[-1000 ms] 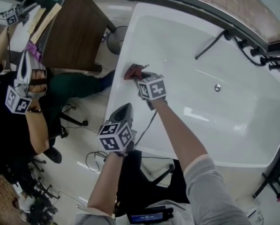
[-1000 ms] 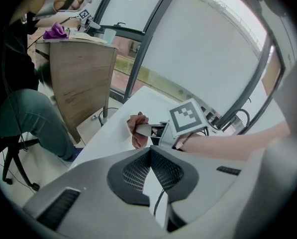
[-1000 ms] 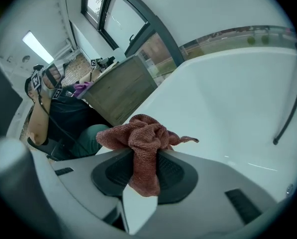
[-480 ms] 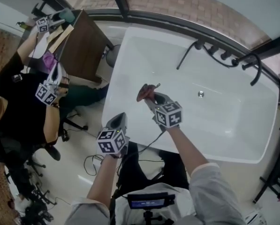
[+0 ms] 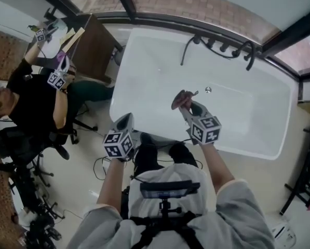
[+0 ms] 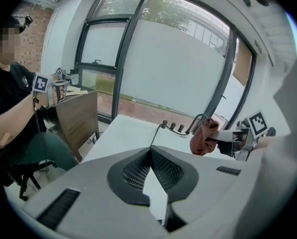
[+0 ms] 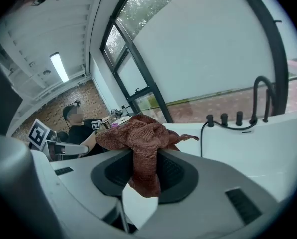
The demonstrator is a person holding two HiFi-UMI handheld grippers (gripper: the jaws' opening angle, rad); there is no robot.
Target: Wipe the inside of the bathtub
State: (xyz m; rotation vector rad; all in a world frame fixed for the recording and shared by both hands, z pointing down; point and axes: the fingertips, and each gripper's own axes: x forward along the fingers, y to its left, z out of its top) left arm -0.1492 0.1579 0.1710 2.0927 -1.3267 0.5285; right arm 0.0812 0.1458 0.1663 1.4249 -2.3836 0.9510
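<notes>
— Since a second ago my right gripper [image 5: 187,106] has carried the cloth [image 5: 180,98] away from the end of the bathtub [image 5: 144,45] by the wooden worktop [image 5: 92,51]. It is now over the middle, near the drain [image 5: 208,90].

— Is the cloth held firmly?

— Yes. The jaws are closed on the rust-red cloth, which bunches above them and hangs in a short tail below.

— And your other one?

— My left gripper [image 5: 124,122] hangs outside the near rim, jaws together with nothing between them. It has no part in this step.

— So are you wiping right now?

— Not quite, I judge. The cloth looks held up in the air over the basin, so this is the carry to a fresh patch.

— What does the next move need?

— I should lower the cloth until the bunch presses flat on the white floor. Then I sweep toward the tap [image 5: 246,53] end, tilting so the cloth touches, not the jaws.
</notes>
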